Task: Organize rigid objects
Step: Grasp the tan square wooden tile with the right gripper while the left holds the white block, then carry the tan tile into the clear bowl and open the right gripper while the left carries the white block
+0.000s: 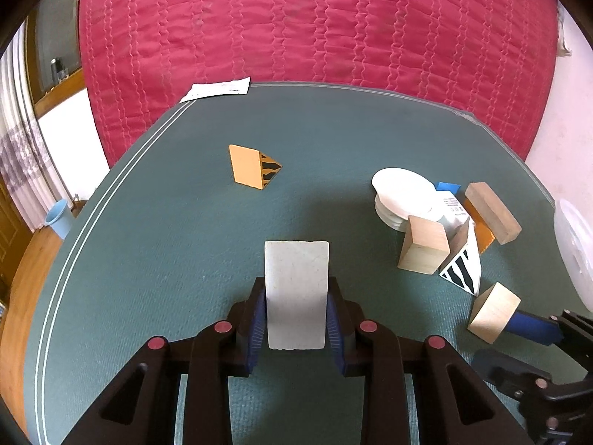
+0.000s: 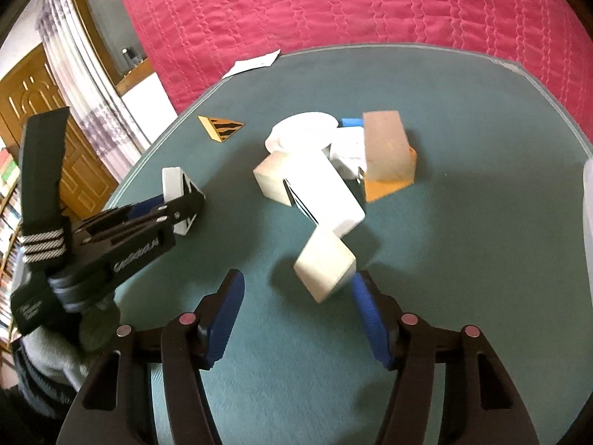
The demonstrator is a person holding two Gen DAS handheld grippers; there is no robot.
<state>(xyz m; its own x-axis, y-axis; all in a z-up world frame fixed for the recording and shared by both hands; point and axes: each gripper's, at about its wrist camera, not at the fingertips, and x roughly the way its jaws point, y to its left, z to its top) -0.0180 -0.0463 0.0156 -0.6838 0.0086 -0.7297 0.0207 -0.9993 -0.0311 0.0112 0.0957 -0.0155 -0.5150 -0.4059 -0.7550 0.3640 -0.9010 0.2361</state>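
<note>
Our left gripper [image 1: 296, 319] pinching a white block [image 1: 296, 293], our right gripper [image 2: 296, 315] spread, one pad touching a pale wooden block [image 2: 326, 263].

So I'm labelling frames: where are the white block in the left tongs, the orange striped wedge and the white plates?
white block [image 1: 296, 289], left wrist view, front face.
orange striped wedge [image 1: 246, 165], left wrist view, orange face.
white plates [image 1: 404, 189], left wrist view, top plate.

Left hand-held gripper [image 1: 296, 319] clamped shut; right hand-held gripper [image 2: 296, 319] jaws apart.
</note>
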